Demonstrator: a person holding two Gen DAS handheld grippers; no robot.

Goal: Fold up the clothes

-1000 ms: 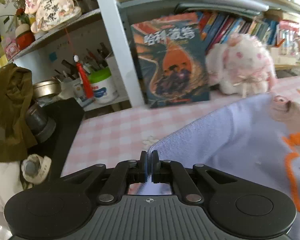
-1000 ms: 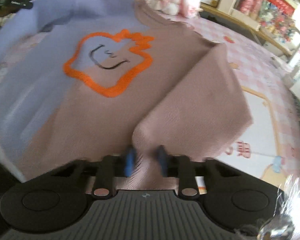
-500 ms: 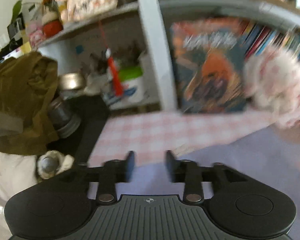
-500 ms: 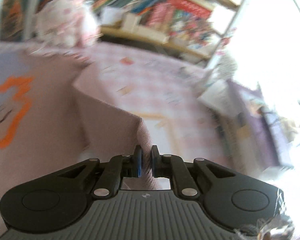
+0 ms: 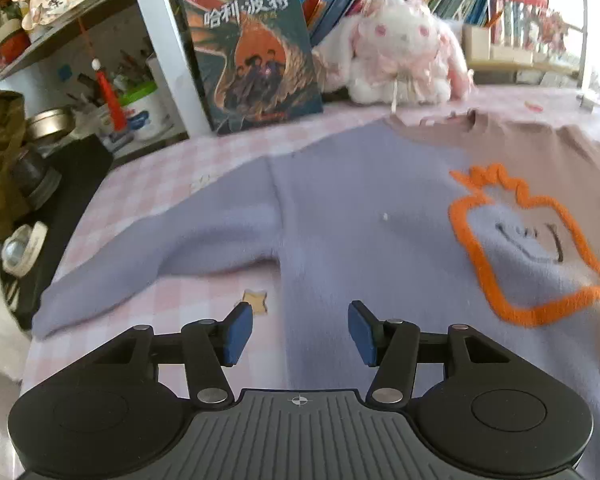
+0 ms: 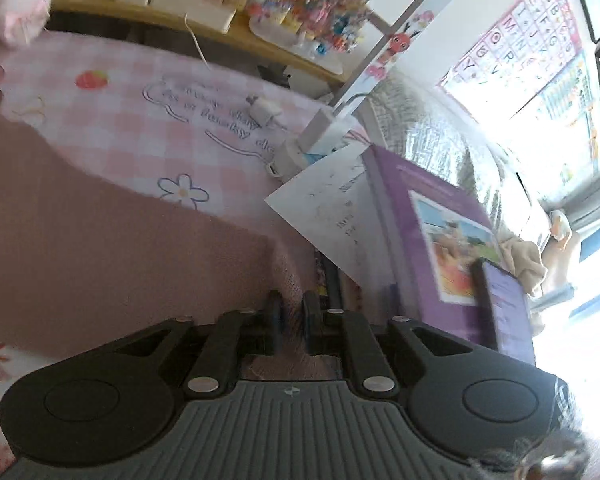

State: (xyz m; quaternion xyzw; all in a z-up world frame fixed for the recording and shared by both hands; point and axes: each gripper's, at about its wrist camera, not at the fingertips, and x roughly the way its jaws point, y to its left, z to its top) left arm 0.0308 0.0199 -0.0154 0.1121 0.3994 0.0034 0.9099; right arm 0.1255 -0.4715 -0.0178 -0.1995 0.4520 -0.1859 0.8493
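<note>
Left tool spread wide, holding nothing, above the sweater's near hem | right tool clamped on the brown sleeve cuff | sweater flat on the pink checked tabletop, lilac sleeve stretching left | plush bunny and book far behind.

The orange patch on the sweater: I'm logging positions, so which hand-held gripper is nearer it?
Left. The left hand-held gripper hovers open just beside the patch; the right pinches the brown sleeve, patch out of view.
</note>
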